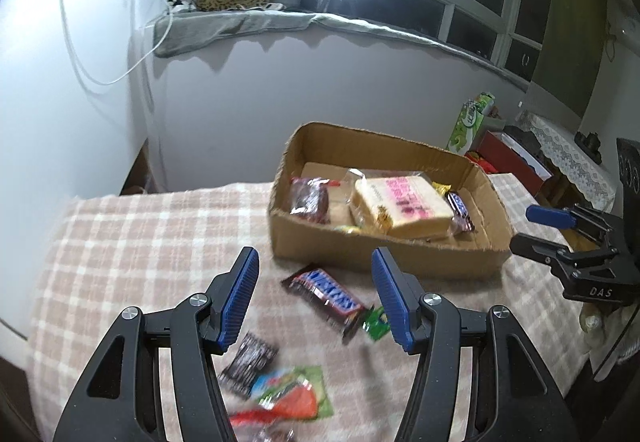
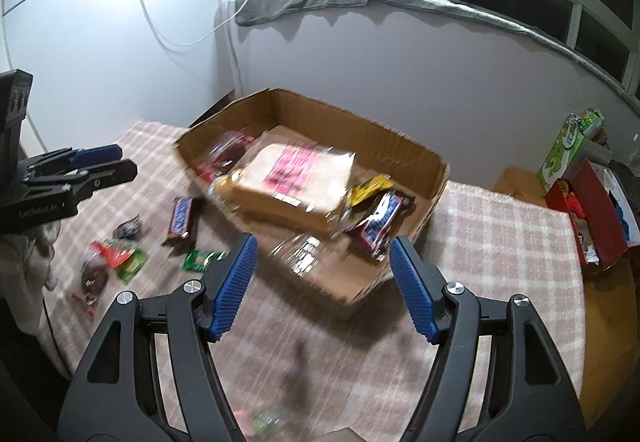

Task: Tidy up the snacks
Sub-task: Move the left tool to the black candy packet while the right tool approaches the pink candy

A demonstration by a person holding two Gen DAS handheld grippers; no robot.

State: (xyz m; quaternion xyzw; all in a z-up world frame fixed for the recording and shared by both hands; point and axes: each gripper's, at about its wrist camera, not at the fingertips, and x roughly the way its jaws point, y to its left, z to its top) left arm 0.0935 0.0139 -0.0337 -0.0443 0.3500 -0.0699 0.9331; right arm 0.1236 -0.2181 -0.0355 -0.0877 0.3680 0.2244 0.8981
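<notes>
Both wide-spread and empty, left hand-held gripper [image 1: 314,296] hovers over a Snickers bar [image 1: 326,297]; right hand-held gripper [image 2: 322,282] faces the cardboard box [image 2: 400,146], seemingly level.

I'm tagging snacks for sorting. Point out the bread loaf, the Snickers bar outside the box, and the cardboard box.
bread loaf [image 1: 400,208]: left wrist view, top face of the wrapper.
Snickers bar [image 1: 326,294]: left wrist view, middle of the wrapper, on the cloth.
cardboard box [image 1: 320,242]: left wrist view, near outer wall.

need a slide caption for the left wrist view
Open left tongs hover above a Snickers bar on the checked cloth, beside the cardboard box of snacks.
</notes>
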